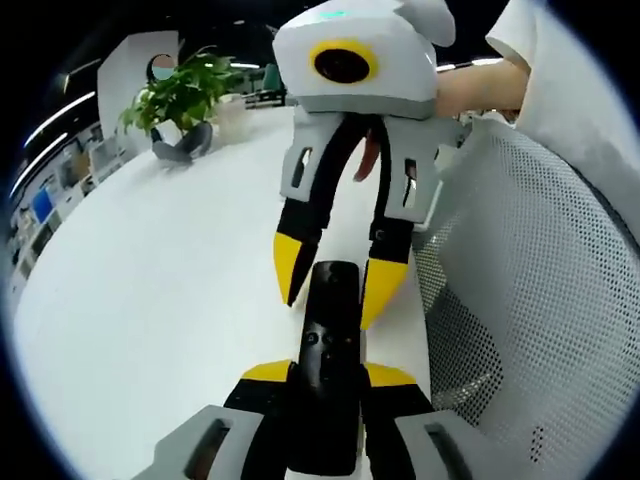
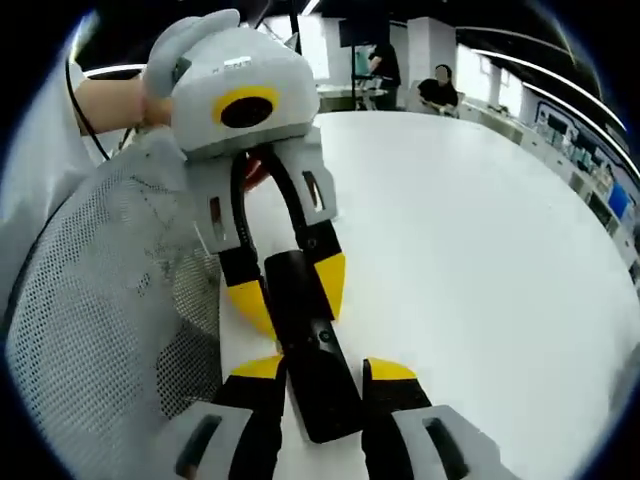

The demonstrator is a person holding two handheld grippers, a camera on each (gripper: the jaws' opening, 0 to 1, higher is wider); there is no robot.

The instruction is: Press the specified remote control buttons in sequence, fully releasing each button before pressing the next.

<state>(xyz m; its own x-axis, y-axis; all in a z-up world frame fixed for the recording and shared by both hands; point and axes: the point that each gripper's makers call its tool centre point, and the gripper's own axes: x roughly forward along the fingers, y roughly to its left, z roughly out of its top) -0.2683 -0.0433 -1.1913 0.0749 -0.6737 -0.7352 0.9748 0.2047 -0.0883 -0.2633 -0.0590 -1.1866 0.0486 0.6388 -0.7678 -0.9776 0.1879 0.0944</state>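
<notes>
My left gripper (image 1: pixel 328 378) has its yellow-tipped jaws closed on the near end of the slim black remote control (image 1: pixel 330 350), while my right gripper (image 2: pixel 322 372) has its jaws spread just wider than the remote's other end, and I cannot tell whether they touch it. The remote lies at the edge of the broad white surface (image 1: pixel 160 290), just beside a grey mesh chair back (image 1: pixel 530 300); the open room lies the other way, across bare tabletop. At the far edge stands a leafy green potted plant (image 1: pixel 180 95), with office desks and seated people (image 2: pixel 440 85) beyond.
</notes>
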